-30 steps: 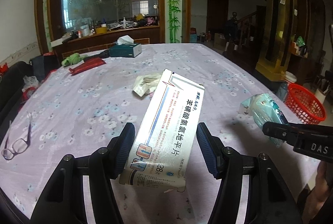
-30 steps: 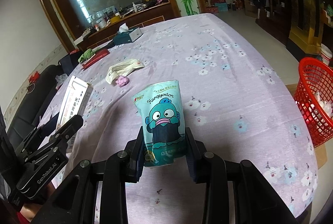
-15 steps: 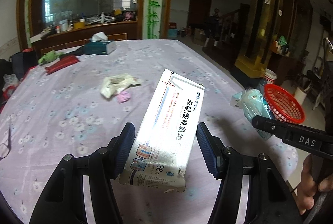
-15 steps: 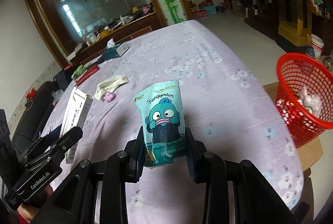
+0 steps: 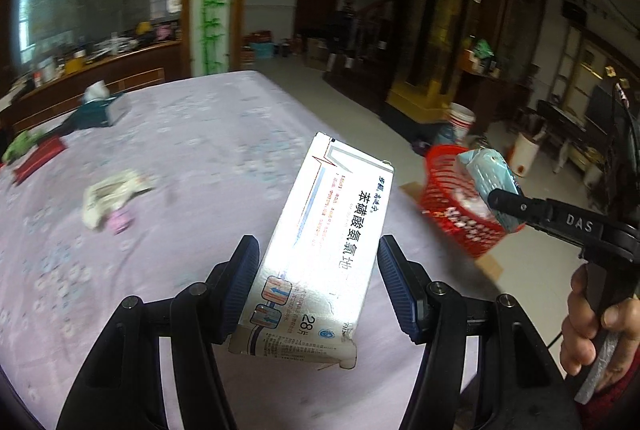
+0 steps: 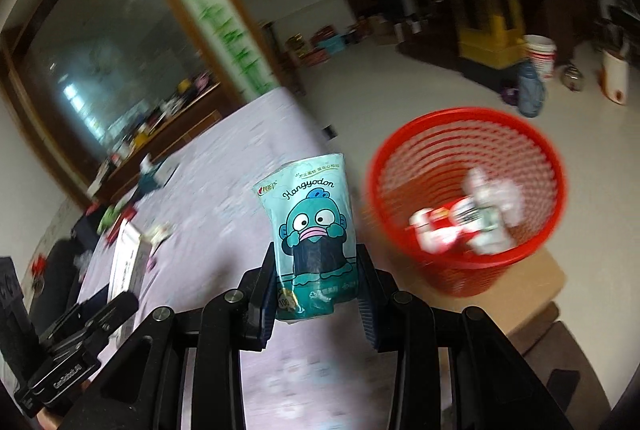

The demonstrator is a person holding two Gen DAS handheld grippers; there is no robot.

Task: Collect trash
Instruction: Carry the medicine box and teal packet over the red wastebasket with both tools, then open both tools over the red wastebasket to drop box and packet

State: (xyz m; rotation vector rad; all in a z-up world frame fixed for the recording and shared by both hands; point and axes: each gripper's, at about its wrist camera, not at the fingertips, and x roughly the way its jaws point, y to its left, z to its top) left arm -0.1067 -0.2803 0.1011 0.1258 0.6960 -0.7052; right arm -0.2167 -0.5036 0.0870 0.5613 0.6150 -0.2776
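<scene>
Left wrist view shows the left gripper clamped on the lower part of a white medicine carton, which leans toward 1 o'clock above the purple floral tablecloth. The carton reads as light, thin cardboard: stiff along its length, easy to crush across its broad faces. The blue ribbed pads press its two long edges, the firmer lines of the box, so the hold looks sound, though the glossy print could slide if the squeeze eased.

Right wrist view has the right gripper closed around the bottom third of a teal tissue pack with a cartoon fish on its face. It stands upright between the fingers. Soft plastic film over a compressible filling suggests it weighs very little and gives under pressure; a low, central pinch like this one keeps it from folding over.

The red mesh basket sits at 2 o'clock from that pack, off the table edge on a piece of brown cardboard, with wrappers already inside. From the left camera the same basket lies at 3 o'clock, partly behind the pack. Both items should drop cleanly once carried over the rim.

At 9 o'clock in the left view a crumpled wrapper and a small pink scrap remain on the cloth, blurred.
</scene>
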